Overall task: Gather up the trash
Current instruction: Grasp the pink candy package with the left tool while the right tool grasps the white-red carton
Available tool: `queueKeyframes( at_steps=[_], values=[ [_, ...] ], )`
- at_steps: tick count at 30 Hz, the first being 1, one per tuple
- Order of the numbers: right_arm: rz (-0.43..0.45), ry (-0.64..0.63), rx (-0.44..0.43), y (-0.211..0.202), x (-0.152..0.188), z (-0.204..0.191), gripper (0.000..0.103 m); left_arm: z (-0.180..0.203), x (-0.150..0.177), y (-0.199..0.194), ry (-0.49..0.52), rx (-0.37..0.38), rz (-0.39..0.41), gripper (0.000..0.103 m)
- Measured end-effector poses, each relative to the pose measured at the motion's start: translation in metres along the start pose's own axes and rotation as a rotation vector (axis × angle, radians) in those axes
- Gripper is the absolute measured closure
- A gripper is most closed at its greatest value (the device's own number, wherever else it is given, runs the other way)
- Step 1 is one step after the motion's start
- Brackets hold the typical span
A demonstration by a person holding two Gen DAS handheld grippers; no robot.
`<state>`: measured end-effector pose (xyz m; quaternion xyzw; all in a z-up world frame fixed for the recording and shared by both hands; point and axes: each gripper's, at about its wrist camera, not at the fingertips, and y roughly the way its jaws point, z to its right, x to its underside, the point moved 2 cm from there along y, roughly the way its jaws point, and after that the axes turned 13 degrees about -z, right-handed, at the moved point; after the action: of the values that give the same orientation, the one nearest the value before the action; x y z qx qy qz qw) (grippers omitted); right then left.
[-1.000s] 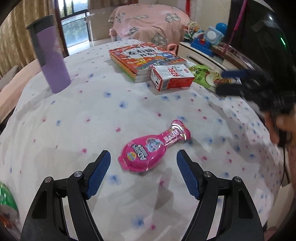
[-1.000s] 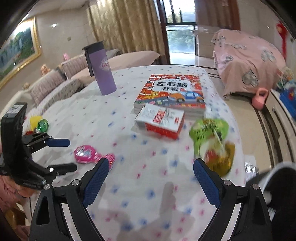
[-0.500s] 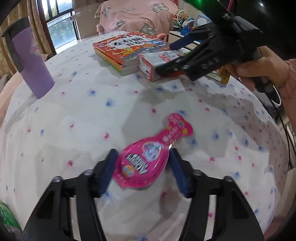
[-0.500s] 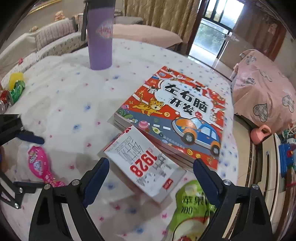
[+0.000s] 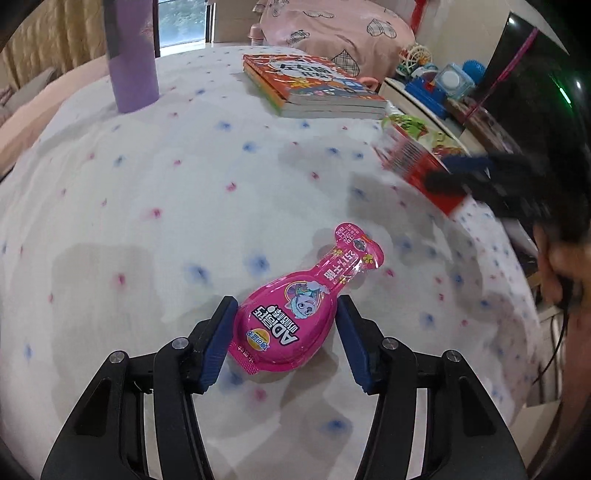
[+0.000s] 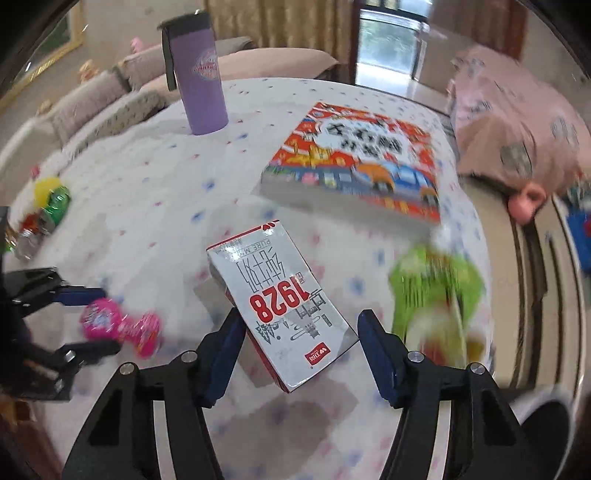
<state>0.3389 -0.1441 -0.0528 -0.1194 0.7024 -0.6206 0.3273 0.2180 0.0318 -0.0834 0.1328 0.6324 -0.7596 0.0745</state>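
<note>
A round table [image 6: 155, 177] under a white cloth dotted blue and pink carries a purple tumbler [image 6: 199, 77] standing upright, a stack of books [image 6: 354, 166], a white milk carton [image 6: 284, 310] lying flat, and a green pouch [image 6: 436, 291]. A pink packet [image 5: 295, 314] lies nearer the front, and crushed cans [image 6: 44, 214] sit at the left edge.

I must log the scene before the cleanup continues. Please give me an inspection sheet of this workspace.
Surface: tablecloth, white, dotted, wrinkled.
Job's things: pink pouch; milk carton; green pouch.
Clutter: purple tumbler; books; small wrappers at the edge.
Grippers: left gripper, fingers have just been closing, pressing the pink pouch; right gripper, fingers have just been closing around the milk carton, contact unclear.
Cables: thin black cable.
Surroundings: sofa; pink cover.
</note>
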Motion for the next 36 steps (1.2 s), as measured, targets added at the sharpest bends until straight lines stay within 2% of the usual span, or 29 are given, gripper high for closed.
queueKeyframes(
  at_steps=[5, 11, 14, 17, 22, 25, 26, 27, 28, 29, 30, 33, 36],
  values=[
    [-0.006, 0.110, -0.053, -0.022, 0.061, -0.005, 0.039, 0.013, 0.015, -0.002, -0.061, 0.031, -0.006, 0.048],
    [-0.024, 0.294, -0.155, -0.029, 0.100, -0.007, 0.036, 0.032, 0.023, -0.004, -0.092, 0.073, -0.034, 0.047],
    [0.027, 0.261, -0.153, -0.036, 0.109, -0.018, 0.028, 0.033, 0.028, -0.011, -0.054, 0.065, -0.027, 0.041],
    [0.080, 0.148, -0.150, -0.046, 0.112, -0.030, 0.023, 0.037, 0.027, -0.018, 0.028, 0.025, 0.009, 0.038],
    [0.067, 0.005, -0.036, -0.038, 0.105, -0.039, 0.022, 0.054, 0.019, -0.017, 0.198, -0.021, 0.045, 0.037],
    [0.048, -0.047, -0.034, -0.024, 0.097, -0.039, 0.022, 0.064, 0.016, 0.000, 0.266, -0.090, 0.001, 0.037],
    [0.038, -0.052, -0.044, -0.018, 0.095, -0.039, 0.024, 0.065, 0.016, 0.007, 0.274, -0.105, -0.021, 0.039],
    [0.028, -0.051, -0.043, -0.013, 0.094, -0.039, 0.025, 0.064, 0.017, 0.010, 0.273, -0.105, -0.033, 0.048],
    [0.018, -0.045, -0.040, -0.008, 0.096, -0.039, 0.027, 0.063, 0.019, 0.011, 0.266, -0.098, -0.029, 0.049],
    [0.012, -0.035, -0.035, -0.005, 0.098, -0.039, 0.045, 0.062, 0.021, 0.010, 0.262, -0.095, -0.020, 0.054],
    [0.007, -0.021, -0.030, -0.002, 0.100, -0.039, 0.048, 0.060, 0.022, 0.009, 0.252, -0.094, -0.018, 0.060],
    [0.029, 0.080, -0.037, -0.004, 0.111, -0.034, 0.049, 0.053, 0.025, 0.006, 0.199, -0.068, -0.012, 0.061],
    [0.072, 0.225, -0.117, -0.013, 0.127, -0.027, 0.050, 0.050, 0.032, 0.001, 0.138, -0.034, 0.002, 0.061]
  ],
)
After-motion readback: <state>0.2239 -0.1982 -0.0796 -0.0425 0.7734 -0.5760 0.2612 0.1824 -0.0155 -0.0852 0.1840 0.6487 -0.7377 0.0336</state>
